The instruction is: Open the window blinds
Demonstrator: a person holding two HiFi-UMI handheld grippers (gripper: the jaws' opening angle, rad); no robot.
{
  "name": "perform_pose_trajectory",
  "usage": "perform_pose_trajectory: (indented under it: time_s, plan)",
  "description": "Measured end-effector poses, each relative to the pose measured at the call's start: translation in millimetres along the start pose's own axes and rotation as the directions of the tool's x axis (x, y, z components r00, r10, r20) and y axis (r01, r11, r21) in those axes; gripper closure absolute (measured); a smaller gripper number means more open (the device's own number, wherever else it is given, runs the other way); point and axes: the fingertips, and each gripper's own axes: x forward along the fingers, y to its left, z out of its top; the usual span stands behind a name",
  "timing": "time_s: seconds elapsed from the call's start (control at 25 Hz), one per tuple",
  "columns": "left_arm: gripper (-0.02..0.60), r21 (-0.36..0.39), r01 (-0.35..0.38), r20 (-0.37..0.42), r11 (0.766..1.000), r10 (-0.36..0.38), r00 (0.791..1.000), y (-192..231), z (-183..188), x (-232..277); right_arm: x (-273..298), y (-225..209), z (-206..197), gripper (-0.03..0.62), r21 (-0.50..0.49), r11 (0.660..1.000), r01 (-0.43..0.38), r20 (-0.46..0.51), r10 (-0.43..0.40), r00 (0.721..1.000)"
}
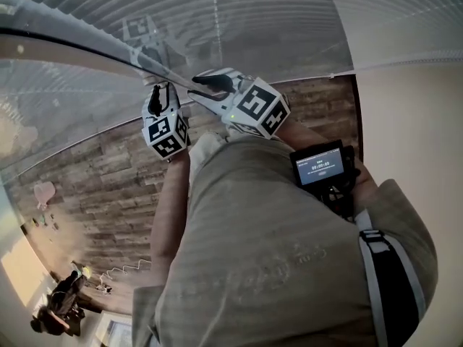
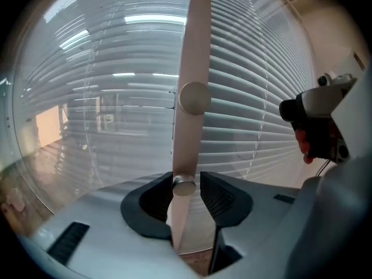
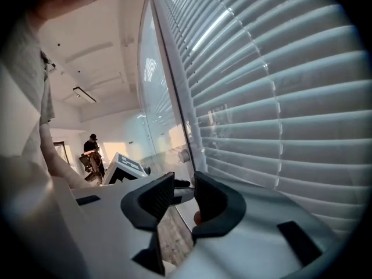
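Observation:
White slatted blinds (image 1: pixel 253 20) fill the top of the head view, their horizontal slats (image 2: pixel 116 86) lying close together. A pale tilt wand (image 2: pixel 195 51) with a round knob hangs in front of them. It runs down between the jaws of my left gripper (image 2: pixel 186 183); the jaws stand apart, with a thin gap on the right side. In the head view my left gripper (image 1: pixel 160 96) and right gripper (image 1: pixel 211 84) are both raised at the wand (image 1: pixel 87 45). My right gripper (image 3: pixel 185 182) is open, and the wand (image 3: pixel 171 80) passes just beyond its jaws.
A wood-plank floor (image 1: pixel 108 186) lies far below. A cream wall (image 1: pixel 412 121) borders the blinds on the right. A small screen device (image 1: pixel 318 166) hangs on my chest. A person (image 3: pixel 92 150) stands far off in the room behind.

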Motion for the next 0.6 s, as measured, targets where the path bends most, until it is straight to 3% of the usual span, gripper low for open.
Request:
perform_pose_trajectory:
  time_s: [0.36,0.6]
  plan:
    - [0.426,-0.005,-0.075,0.011,0.997,0.075,0.997,12,-10,-22,5,24,5,0.485,-0.038,0.998,-0.058,-0.008,0.057,0.998]
    - [0.428,0.013,-0.072,-0.03,0.997,0.072,0.997,14,-29,-30,1,23,4,0.484,-0.011,0.999,-0.044,0.002,0.044,0.999]
